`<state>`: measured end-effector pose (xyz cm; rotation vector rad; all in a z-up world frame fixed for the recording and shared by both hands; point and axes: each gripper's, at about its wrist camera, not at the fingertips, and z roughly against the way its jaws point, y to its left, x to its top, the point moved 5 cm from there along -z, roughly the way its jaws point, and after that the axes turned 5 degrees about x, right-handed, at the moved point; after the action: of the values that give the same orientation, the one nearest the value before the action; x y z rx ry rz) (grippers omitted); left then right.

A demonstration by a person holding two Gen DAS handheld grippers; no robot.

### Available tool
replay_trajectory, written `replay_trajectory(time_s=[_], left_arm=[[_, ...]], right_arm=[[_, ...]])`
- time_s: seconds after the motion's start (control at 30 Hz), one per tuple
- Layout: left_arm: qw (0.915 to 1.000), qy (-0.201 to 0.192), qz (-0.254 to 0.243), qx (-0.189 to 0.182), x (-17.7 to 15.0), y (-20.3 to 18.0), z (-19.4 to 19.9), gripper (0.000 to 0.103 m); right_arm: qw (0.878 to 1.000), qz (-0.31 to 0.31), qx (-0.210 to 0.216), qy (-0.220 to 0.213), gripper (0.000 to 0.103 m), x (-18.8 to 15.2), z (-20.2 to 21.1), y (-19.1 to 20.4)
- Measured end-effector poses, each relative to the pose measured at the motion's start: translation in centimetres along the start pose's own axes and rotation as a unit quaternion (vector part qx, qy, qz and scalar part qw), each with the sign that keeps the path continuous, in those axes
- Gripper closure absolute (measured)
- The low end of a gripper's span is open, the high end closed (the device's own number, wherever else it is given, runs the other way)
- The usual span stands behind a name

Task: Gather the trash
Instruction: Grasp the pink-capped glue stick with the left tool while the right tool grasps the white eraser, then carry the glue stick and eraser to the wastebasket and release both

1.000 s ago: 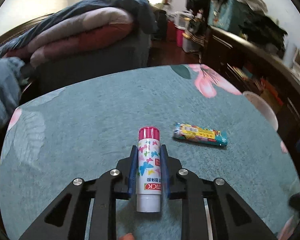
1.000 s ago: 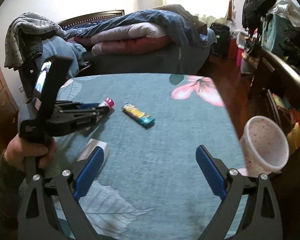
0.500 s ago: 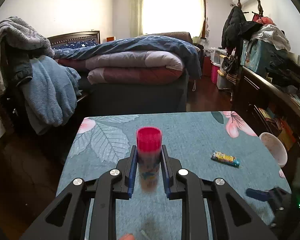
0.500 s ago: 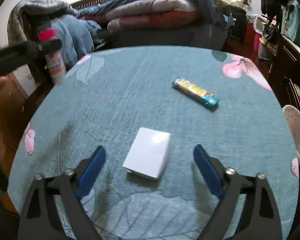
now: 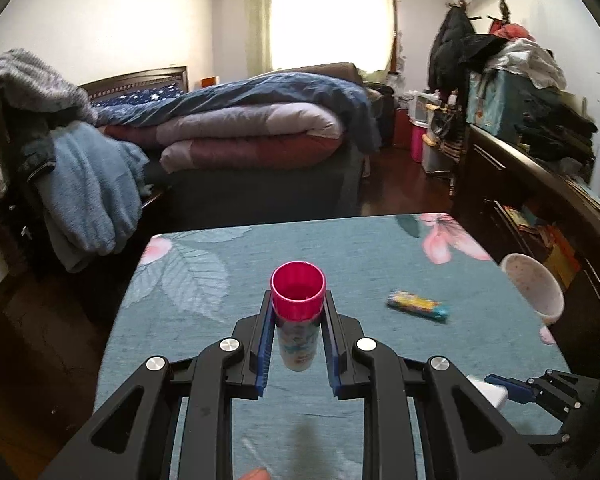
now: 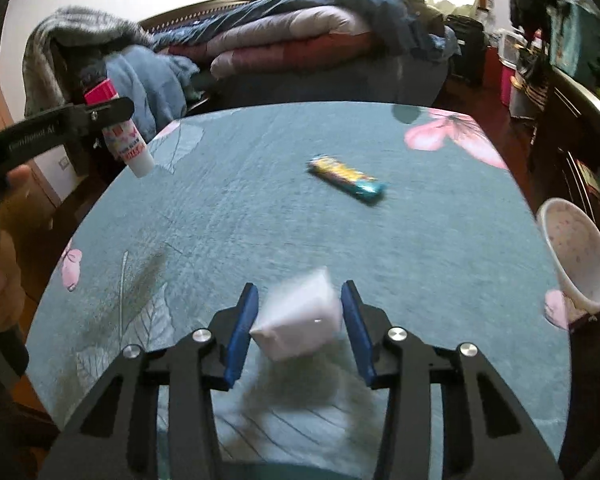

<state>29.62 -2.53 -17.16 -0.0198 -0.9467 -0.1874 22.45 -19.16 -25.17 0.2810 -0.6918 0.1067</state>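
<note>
Spreading across both views is the teal floral-print tablecloth (image 6: pixel 260 208), with the piled quilts on the dark bed (image 5: pixel 260 132) lying beyond its far edge; compared with a second ago, the left wrist view is now looking level across the room instead of down at the cloth. At the table's right edge the speckled white plastic bin (image 6: pixel 580 256) is sitting just beside the cloth, as before. The left gripper (image 5: pixel 296 320) is clamping the pink-capped glue stick with a butterfly label (image 5: pixel 298 304) upright between its blue pads and is holding it clear above the table; a second ago that stick was lying flat on the cloth. The right gripper (image 6: pixel 298 320), which was gaping wide half a second ago, is now closing around the small white rectangular box (image 6: pixel 298 316); the box is blurred and tilted, its left corner meeting the left pad, while whether the right pad is touching it cannot be told. The colourful snack wrapper with a teal end (image 6: pixel 346 178) is lying on the cloth, well apart from both grippers, unmoved since the earlier frames.
</note>
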Motion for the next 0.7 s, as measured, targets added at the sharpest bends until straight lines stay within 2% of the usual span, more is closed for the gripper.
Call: replay_trajectory(time_s=[0.17,0.37,0.5,0.57,0.6,0.7], left_arm=[[0.9994,-0.014,-0.021,-0.026,0.8,-3.9,1.4,0.081],[0.9957,-0.023,-0.032,-0.084,2.0,-8.6,2.9,0.081],[0.9943,-0.029,-0.048,-0.091,2.8,-11.1,3.6,0.081],[0.9936,-0.031,-0.049,-0.097,3.1,-12.0,3.9,0.081],[0.9932,-0.033,-0.049,-0.101,3.1,-12.4,4.1,0.081],[0.9925,-0.036,-0.051,-0.106,3.1,-13.2,4.4,0.081]], right_arm=[[0.999,-0.023,-0.002,-0.023,0.072,-0.4,3.0,-2.8],[0.998,-0.035,-0.003,-0.042,0.091,-1.3,5.6,-5.6],[0.998,-0.052,-0.004,-0.039,0.088,-2.2,5.9,-7.8],[0.998,-0.049,-0.009,-0.026,0.062,-2.9,5.6,-8.5],[0.999,-0.049,-0.009,-0.021,0.043,-3.2,5.4,-8.7],[0.999,-0.040,0.002,-0.015,0.032,-3.6,4.5,-7.9]])
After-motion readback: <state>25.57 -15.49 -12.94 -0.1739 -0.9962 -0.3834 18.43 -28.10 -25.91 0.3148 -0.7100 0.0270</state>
